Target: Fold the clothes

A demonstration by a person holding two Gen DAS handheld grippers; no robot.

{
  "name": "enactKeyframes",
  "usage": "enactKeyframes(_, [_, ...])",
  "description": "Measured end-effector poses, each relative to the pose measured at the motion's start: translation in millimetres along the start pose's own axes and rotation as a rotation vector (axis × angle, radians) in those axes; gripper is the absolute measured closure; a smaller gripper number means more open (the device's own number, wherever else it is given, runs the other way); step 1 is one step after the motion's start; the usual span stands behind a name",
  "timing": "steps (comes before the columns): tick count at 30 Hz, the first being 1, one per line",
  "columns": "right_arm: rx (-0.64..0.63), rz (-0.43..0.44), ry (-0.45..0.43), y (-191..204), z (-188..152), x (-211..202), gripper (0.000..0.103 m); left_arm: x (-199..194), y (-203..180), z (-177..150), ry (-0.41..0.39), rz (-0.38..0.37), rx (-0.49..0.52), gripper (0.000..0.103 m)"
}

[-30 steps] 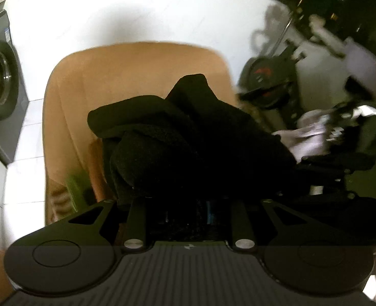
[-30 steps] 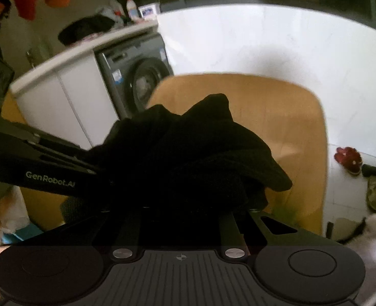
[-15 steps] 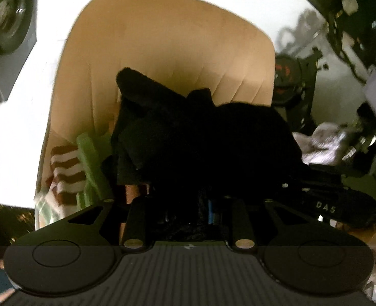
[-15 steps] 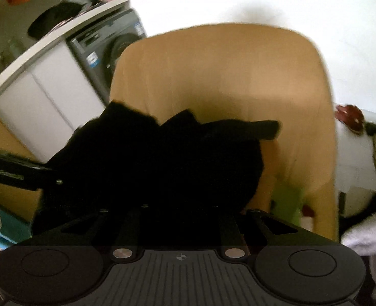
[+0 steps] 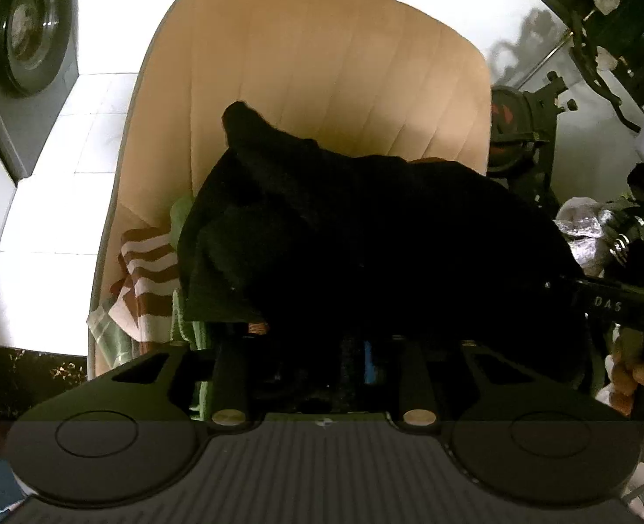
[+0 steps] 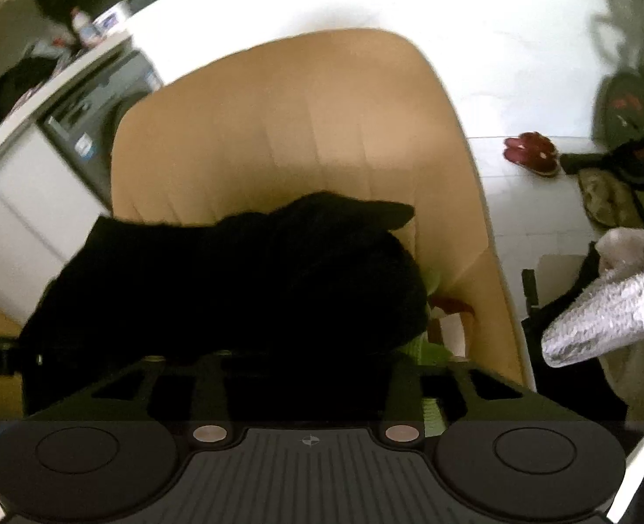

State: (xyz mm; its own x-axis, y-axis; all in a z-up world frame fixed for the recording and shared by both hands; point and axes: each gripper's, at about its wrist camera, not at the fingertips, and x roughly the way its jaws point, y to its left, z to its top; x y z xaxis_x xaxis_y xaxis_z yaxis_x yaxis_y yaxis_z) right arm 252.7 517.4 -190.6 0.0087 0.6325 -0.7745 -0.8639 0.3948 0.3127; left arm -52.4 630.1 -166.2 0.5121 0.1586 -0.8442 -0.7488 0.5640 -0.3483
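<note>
Item: black, thick, knitted garment (image 5: 365,236), bundled, draped directly ahead of and over the fingers of both grippers. Long axis crosswise to both views, spanning from left gripper (image 5: 322,349) to right gripper (image 6: 309,362). Hanging above the seat of a tan, padded, channel-stitched chair (image 5: 322,65); contact with the seat hidden by the cloth itself.

Left gripper: fingers buried under the black cloth; spread or pressed together, cannot tell. Judged to be carrying cloth, since the bundle sits right on the fingers.

Right gripper: likewise covered; finger state cannot tell. Its body visible to the right of the left gripper, at the far end of the bundle, lettering showing, a hand (image 5: 632,375) below it.

Beneath and to the left of the left gripper: brown-and-white striped cloth (image 5: 147,270) and light green cloth (image 5: 182,218) lying on the chair seat, partly under the black garment. Same green cloth (image 6: 422,349) to the lower right of the right gripper.

Relation governing next move, as judgement: garment equally near both grippers, stretched between them, pointed fold of cloth (image 6: 387,212) projecting forward toward the chair back. Likely need: lowering forward and down onto the seat, with ends kept level.

Risk, as judgement: slack middle bunching; cloths underneath getting dragged.
</note>
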Motion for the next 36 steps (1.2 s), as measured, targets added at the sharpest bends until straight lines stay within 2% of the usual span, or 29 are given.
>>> enactKeyframes(1, [0.009,-0.027,-0.024,0,-1,-5,0.010,-2,0,0,0.001,-0.005,0.007,0.058])
enactKeyframes(4, [0.008,-0.043,-0.065,4,-5,-22,0.007,-12,-4,-2,-0.020,-0.009,0.029,0.038])
enactKeyframes(5, [0.005,-0.053,-0.071,6,-7,-28,0.005,-17,-5,-2,-0.034,-0.004,0.035,0.029])
enactKeyframes(6, [0.003,-0.063,-0.078,9,-8,-34,0.004,-21,-7,-3,-0.048,0.000,0.041,0.026])
enactKeyframes(8, [-0.001,-0.083,-0.090,13,-11,-46,0.001,-31,-9,-5,-0.069,-0.005,0.048,0.023])
enactKeyframes(15, [-0.016,-0.102,-0.115,47,-29,-94,0.001,-71,-12,-25,-0.128,-0.061,0.059,0.013])
enactKeyframes(19, [-0.046,-0.138,-0.135,78,-50,-127,0.001,-99,-24,-42,-0.155,-0.036,0.096,0.009])
enactKeyframes(23, [-0.072,-0.223,-0.137,109,-79,-158,0.001,-132,-34,-66,-0.220,0.013,0.139,0.001])
enactKeyframes(28, [-0.120,-0.359,-0.131,145,-127,-193,0.001,-149,-37,-100,-0.195,0.011,0.156,0.001])
enactKeyframes(36, [-0.110,-0.392,-0.115,164,-190,-242,0.001,-159,-50,-154,-0.147,0.037,0.207,0.001])
